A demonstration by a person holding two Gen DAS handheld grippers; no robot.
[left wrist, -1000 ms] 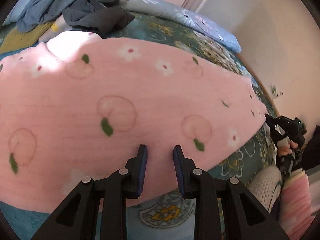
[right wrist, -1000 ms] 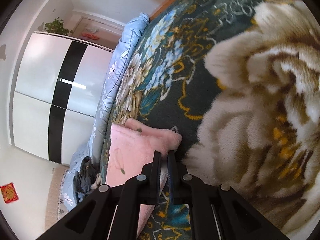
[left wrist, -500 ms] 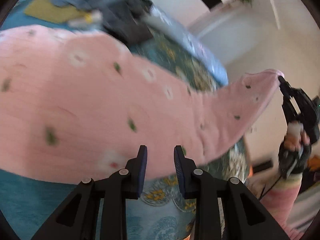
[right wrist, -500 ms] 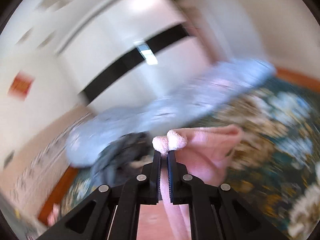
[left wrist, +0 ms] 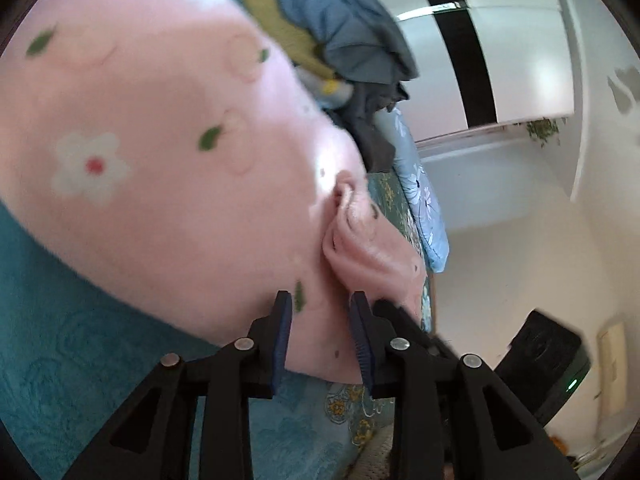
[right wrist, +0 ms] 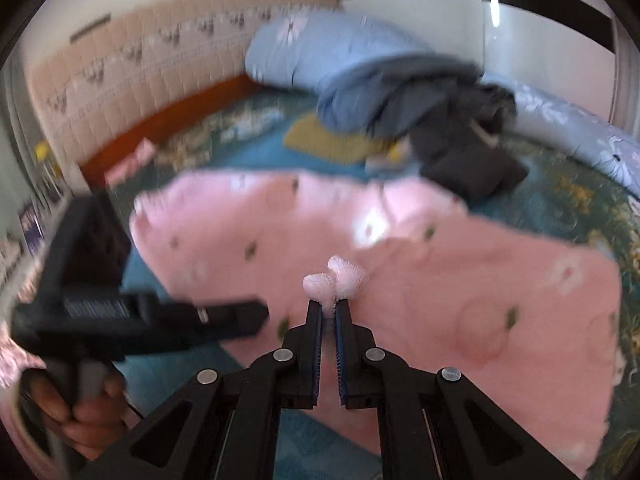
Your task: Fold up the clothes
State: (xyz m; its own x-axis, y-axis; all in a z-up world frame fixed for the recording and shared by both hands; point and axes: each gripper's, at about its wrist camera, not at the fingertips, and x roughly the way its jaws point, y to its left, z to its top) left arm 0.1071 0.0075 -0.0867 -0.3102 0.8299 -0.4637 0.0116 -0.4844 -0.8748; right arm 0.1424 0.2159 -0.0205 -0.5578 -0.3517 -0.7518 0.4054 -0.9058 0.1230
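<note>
A pink fleece garment (left wrist: 160, 160) with flowers and green leaves is spread over the teal bed. My right gripper (right wrist: 328, 306) is shut on a fluffy pinched corner of the garment (right wrist: 440, 280) and holds it up over the spread part. My left gripper (left wrist: 320, 308) has its jaws opening; the garment's near edge lies between the blue pads, which do not visibly press on it. In the right wrist view the left gripper (right wrist: 260, 314) reaches in from the left, a hand on its grip. The two grippers are close together.
A heap of blue and dark clothes (right wrist: 420, 100) and a yellow cloth (right wrist: 332, 144) lie beyond the garment. A blue floral quilt (right wrist: 580, 140) runs along the bed's far side. The teal bedspread (left wrist: 60, 340) shows near me; a white wardrobe (left wrist: 520, 60) stands behind.
My right gripper has swung the pinched corner up off the bed and across over the garment, folding it toward my left gripper. The left gripper rolled and slid along the near edge; its jaws widened slightly.
</note>
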